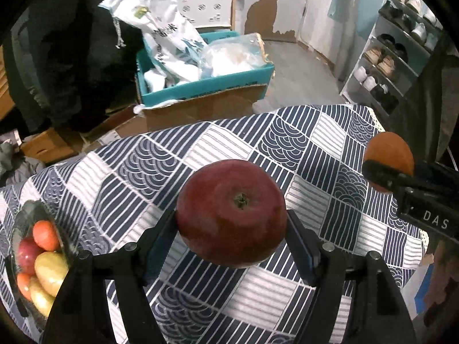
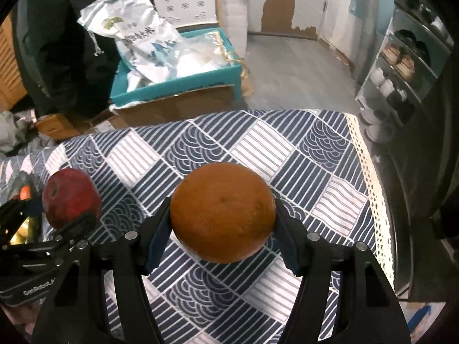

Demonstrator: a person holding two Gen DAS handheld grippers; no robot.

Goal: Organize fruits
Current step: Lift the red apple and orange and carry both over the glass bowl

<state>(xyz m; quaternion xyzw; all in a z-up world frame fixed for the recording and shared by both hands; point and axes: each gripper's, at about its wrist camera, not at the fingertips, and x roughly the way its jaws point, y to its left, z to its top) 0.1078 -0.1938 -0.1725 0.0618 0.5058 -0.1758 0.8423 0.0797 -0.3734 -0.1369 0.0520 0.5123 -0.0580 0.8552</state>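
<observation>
A: What does the left gripper (image 1: 231,233) have?

B: A round, dark red apple (image 1: 231,212), stem end facing the camera, clamped between both black fingers and lifted clear of the blue-and-white patterned tablecloth (image 1: 120,172) below it.

A: And the right gripper (image 2: 223,226)?

B: It is closed on a round, dull orange fruit (image 2: 223,212), pads pressing on either side, also held above the cloth.

A: How do the two sit relative to each other?

B: Side by side, apart. From the right gripper the apple shows off to its left; from the left gripper the orange shows off to its right.

A: Anything else near them?

B: To the left of the left gripper and lower, a clear glass bowl (image 1: 20,220) rests on the cloth, holding red, orange and yellow fruits (image 1: 43,258). Ahead of both grippers, past the table's far edge, a teal cardboard box (image 1: 206,83) holds white printed bags (image 1: 160,28).
</observation>
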